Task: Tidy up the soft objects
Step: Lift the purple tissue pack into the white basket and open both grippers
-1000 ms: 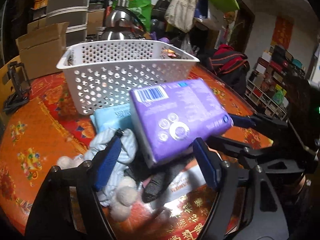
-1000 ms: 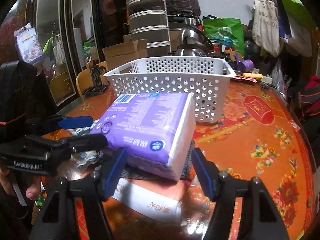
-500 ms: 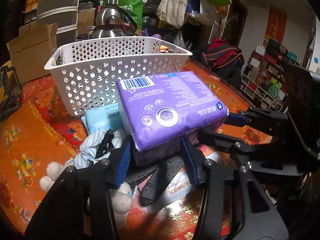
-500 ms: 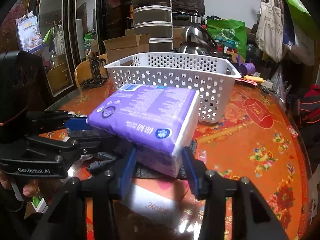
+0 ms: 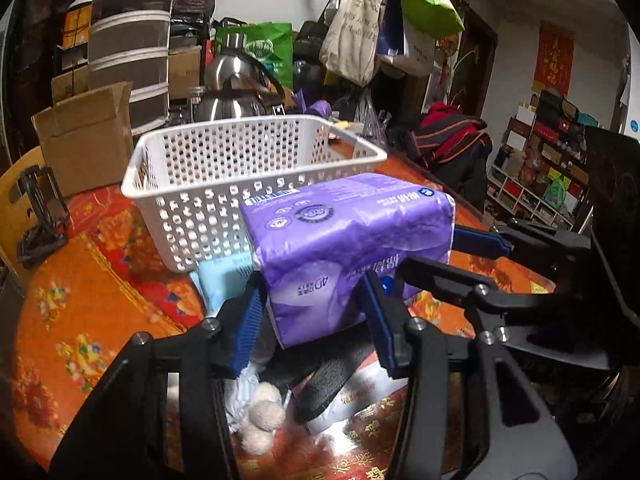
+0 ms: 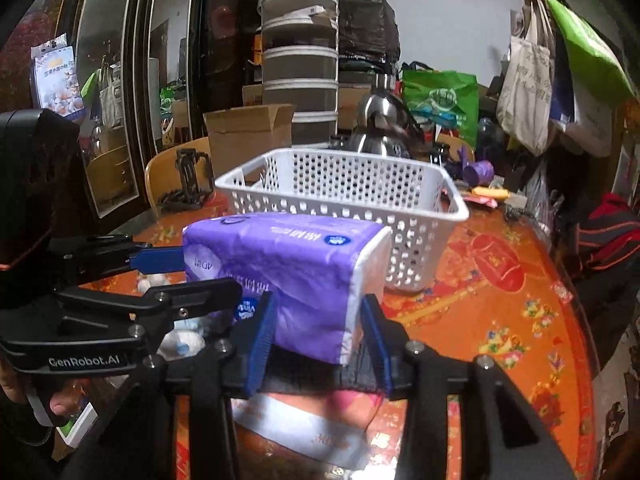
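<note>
A purple tissue pack (image 5: 344, 248) is held above the pile, squeezed from two sides. My left gripper (image 5: 316, 316) is shut on its near end. My right gripper (image 6: 316, 332) is shut on its other end, and also shows in the left wrist view (image 5: 460, 256). The pack (image 6: 288, 264) sits level, just in front of the empty white perforated basket (image 5: 224, 184), which also shows in the right wrist view (image 6: 404, 216). Under it lie a light blue pack (image 5: 220, 280), black fabric (image 5: 328, 384), a striped cloth with pompoms (image 5: 260, 412) and a white-pink packet (image 6: 304, 428).
The round table has an orange-red patterned cover (image 5: 80, 320). Behind the basket stand a steel kettle (image 5: 232, 92), a cardboard box (image 5: 88, 136) and stacked containers (image 5: 128, 56). A black stand (image 5: 36, 208) sits at the left edge. Bags hang at the back (image 5: 360, 28).
Both grippers closed onto the purple pack and lifted it off the pile. It has levelled out and risen closer to the basket's rim.
</note>
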Tool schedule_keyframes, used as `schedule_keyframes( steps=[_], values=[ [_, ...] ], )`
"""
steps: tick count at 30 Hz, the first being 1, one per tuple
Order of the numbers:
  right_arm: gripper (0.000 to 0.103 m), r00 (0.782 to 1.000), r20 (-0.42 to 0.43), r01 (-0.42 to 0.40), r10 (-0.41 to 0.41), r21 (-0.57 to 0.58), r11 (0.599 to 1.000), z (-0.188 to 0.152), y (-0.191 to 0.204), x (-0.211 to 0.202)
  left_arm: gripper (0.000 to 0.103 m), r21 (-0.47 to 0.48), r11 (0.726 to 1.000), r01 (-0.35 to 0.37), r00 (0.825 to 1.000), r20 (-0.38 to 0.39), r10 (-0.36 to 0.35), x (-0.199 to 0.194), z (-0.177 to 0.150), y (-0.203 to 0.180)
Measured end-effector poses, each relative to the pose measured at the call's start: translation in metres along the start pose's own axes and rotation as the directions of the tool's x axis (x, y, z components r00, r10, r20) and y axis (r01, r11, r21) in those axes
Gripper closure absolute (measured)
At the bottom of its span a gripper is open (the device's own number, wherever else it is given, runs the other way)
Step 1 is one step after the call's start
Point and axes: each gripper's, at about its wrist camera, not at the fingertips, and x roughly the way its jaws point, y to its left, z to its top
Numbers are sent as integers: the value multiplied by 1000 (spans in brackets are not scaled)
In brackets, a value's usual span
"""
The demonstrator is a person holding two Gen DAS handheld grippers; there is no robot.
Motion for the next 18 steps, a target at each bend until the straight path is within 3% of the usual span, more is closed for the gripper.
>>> schedule_keyframes(
  steps=[5, 11, 18],
  values=[
    [61, 999, 46, 22, -21, -32, 999, 32, 5, -11, 57, 7, 1000, -14, 999, 42, 14, -20, 30, 3],
    [61, 994, 103, 25, -21, -44, 999, 97, -2, -10, 57, 18, 999, -38, 995, 95, 36, -36, 99, 18],
    [61, 998, 57, 1, -1, -4, 1000, 155, -33, 46, 57, -4, 999, -42, 996, 73, 42, 5, 173, 54]
  ],
)
